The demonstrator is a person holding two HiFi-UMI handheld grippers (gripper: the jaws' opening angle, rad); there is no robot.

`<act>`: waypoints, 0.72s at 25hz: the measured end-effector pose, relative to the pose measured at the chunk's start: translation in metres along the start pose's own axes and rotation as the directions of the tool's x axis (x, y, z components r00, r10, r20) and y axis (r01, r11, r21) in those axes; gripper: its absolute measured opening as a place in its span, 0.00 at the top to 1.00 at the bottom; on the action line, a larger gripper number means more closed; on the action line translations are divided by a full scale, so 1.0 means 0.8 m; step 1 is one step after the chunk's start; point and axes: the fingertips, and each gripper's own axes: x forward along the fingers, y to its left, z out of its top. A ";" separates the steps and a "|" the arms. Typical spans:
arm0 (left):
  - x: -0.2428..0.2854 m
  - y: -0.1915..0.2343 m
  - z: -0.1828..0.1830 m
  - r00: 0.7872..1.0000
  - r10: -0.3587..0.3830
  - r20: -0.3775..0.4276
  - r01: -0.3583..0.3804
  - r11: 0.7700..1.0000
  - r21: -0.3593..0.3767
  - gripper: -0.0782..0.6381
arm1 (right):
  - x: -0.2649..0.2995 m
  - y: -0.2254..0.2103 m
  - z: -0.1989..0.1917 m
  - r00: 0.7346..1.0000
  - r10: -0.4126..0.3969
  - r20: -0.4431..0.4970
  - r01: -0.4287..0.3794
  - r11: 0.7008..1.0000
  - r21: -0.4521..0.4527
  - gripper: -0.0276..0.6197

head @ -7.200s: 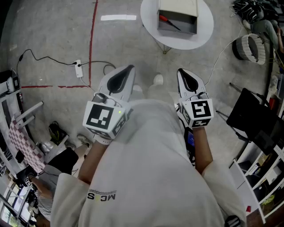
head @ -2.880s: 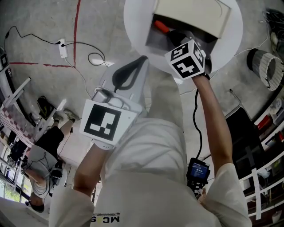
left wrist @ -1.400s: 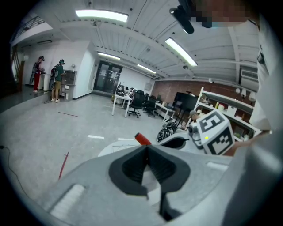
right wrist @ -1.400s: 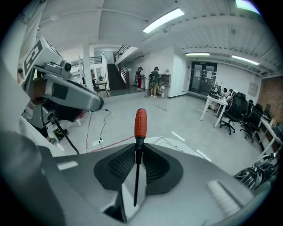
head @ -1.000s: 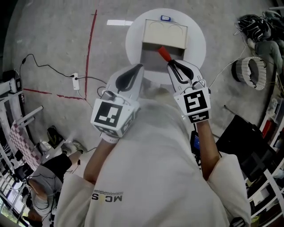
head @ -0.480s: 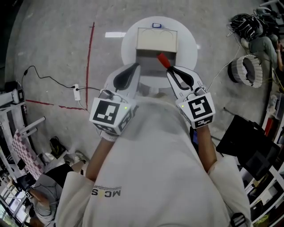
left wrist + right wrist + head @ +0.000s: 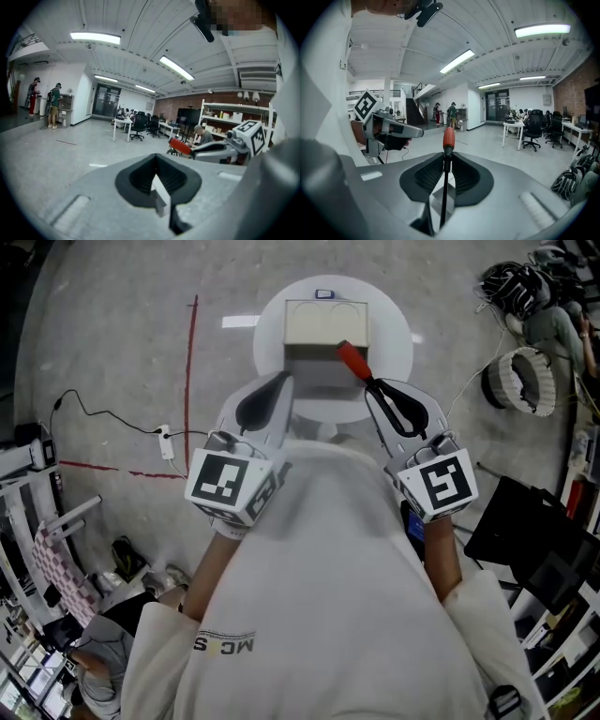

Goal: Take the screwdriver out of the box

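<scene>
My right gripper is shut on the thin black shaft of the screwdriver. Its red handle sticks out past the jaws, over the open front of the beige box. The box stands on a round white table. In the right gripper view the shaft runs up between the jaws to the red handle. My left gripper is held beside it, shut with nothing in it. The left gripper view shows the right gripper and the red handle.
A red tape line and a power strip with its cable lie on the concrete floor at left. A round white basket and black gear are at right. A rack stands at far left.
The right gripper reached into the box, closed on the screwdriver and drew it back out. Over the last second it has swung slightly right, and the table now lies farther off.
</scene>
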 end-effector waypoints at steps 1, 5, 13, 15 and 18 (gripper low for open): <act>0.000 -0.001 -0.001 1.000 -0.002 0.001 0.002 1.000 0.000 0.89 | -0.002 0.001 0.001 1.000 0.003 0.010 -0.003 1.000 0.002 0.87; 0.003 -0.009 -0.006 1.000 -0.019 -0.005 0.019 1.000 0.004 0.89 | -0.008 0.004 -0.004 1.000 0.007 0.003 -0.007 1.000 0.003 0.87; 0.004 -0.020 -0.011 0.999 -0.040 -0.010 0.040 0.999 0.006 0.89 | -0.009 0.014 -0.001 1.000 0.027 0.012 -0.027 1.000 -0.001 0.87; 0.002 -0.019 -0.010 0.999 -0.036 -0.010 0.036 0.999 0.005 0.89 | -0.011 0.015 0.001 0.999 0.032 0.018 -0.032 0.999 0.001 0.87; 0.003 -0.018 -0.007 0.999 -0.031 -0.007 0.031 1.000 0.004 0.89 | -0.011 0.013 0.007 0.999 0.041 0.030 -0.042 0.999 0.000 0.87</act>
